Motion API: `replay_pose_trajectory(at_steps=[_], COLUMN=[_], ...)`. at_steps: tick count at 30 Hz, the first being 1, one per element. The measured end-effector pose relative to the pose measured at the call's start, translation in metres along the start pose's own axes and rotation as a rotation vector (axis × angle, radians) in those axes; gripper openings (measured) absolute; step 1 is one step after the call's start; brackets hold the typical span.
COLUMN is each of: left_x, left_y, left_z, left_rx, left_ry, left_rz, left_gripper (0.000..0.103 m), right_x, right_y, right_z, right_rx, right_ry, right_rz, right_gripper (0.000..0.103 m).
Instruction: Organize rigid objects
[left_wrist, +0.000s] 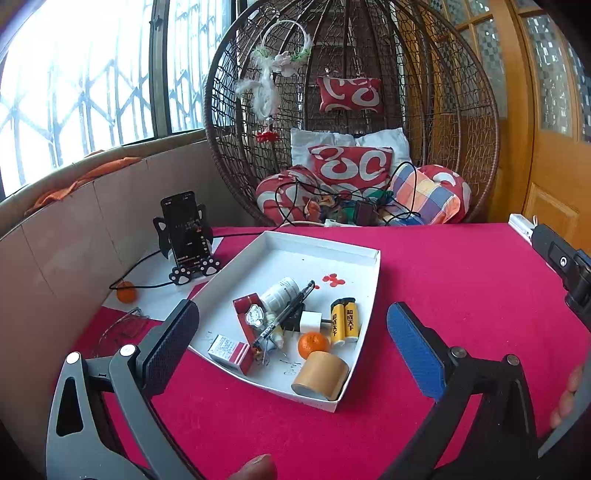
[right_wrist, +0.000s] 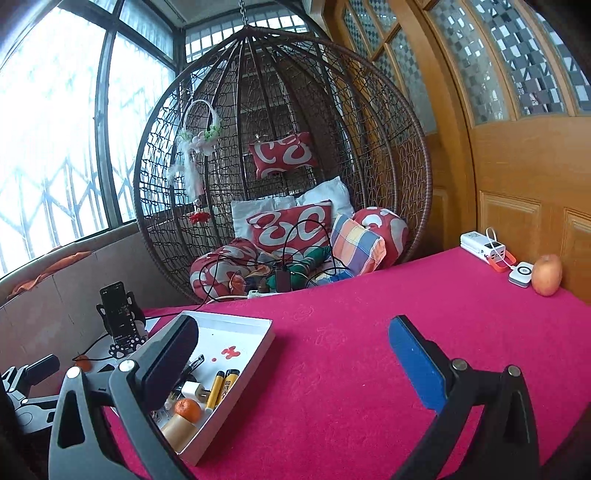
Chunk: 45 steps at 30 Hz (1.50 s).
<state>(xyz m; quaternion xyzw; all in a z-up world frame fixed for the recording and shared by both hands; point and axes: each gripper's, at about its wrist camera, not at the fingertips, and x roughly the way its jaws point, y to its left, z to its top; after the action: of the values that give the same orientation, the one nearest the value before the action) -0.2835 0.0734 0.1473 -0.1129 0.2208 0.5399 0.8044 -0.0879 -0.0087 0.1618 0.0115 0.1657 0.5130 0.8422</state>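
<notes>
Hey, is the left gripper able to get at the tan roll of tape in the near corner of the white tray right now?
Probably yes. The left gripper is open and empty, and the tan tape roll lies at the near corner of the white tray, with only a small orange touching behind it.

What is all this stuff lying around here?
Tray: one, white, on the red cloth.
Tangerines: two, orange, one in the tray, one beside the phone stand.
Tape roll: one, tan, tray's near corner.
Yellow boxes: two, in the tray.
Pen: one, black, in the tray.
Phone: one, black, on a stand.
Apple: one, by the door.
Left gripper: open.
Right gripper: open.
</notes>
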Motion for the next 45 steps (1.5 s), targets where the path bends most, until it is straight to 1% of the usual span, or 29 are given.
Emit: replay_pose_trajectory(at_steps=[2,4,5,7,9,11,14,16,20,26,33,36,40,45], left_x=[-0.012,-0.023,-0.027,-0.035,-0.043,-0.049,-0.056,-0.060,-0.068,-0.081,-0.087,-0.094,-0.102,-0.101], left_y=[-0.005,-0.010,-0.012,-0.013,-0.015,-0.016,-0.013,-0.012,-0.020,-0.017,-0.011,-0.014,-0.019,-0.021], left_z=[-0.005,-0.009,-0.010,-0.011,-0.013,-0.015,-0.019,-0.025,-0.032,-0.038,-0.043,-0.046,-0.049,-0.052], left_rx=[0.022,0.038,0.042,0.044,0.046,0.042,-0.004,-0.037,-0.007,-0.034,-0.052,-0.039,-0.014,-0.005], left_ry=[-0.003,-0.006,-0.008,-0.014,-0.031,-0.045,-0.047,-0.036,-0.039,-0.038,-0.031,-0.042,-0.065,-0.052], left_rz=[-0.015,-0.034,-0.040,-0.038,-0.022,0.015,0.049,0.040,0.030,-0.009,0.009,0.009,0.005,-0.002], left_gripper=[0.103,0.103,0.103,0.103,0.103,0.103,0.103,0.103,0.103,0.103,0.103,0.103,0.103,0.103], right_x=[-0.013,-0.028,-0.034,-0.042,-0.049,-0.058,-0.072,-0.077,-0.086,-0.100,-0.110,-0.109,-0.109,-0.111], right_y=[-0.003,-0.006,-0.008,-0.010,-0.011,-0.014,-0.016,-0.016,-0.015,-0.016,-0.014,-0.010,-0.010,-0.010], right_z=[0.001,0.000,0.000,0.003,0.006,0.007,0.007,0.007,0.002,-0.004,-0.019,-0.029,-0.032,-0.034], right_rx=[-0.005,0.006,0.018,0.027,0.033,0.047,0.068,0.077,0.079,0.057,0.050,0.026,0.035,0.031], right_ry=[-0.037,-0.087,-0.100,-0.098,-0.100,-0.116,-0.133,-0.118,-0.088,-0.081,-0.087,-0.066,-0.037,-0.032], right_rz=[-0.011,0.003,0.012,0.023,0.023,0.038,0.062,0.066,0.078,0.059,0.062,0.067,0.089,0.096], right_gripper=[0.103,0.103,0.103,0.103,0.103,0.103,0.103,0.103,0.103,0.103,0.103,0.103,0.103,0.103])
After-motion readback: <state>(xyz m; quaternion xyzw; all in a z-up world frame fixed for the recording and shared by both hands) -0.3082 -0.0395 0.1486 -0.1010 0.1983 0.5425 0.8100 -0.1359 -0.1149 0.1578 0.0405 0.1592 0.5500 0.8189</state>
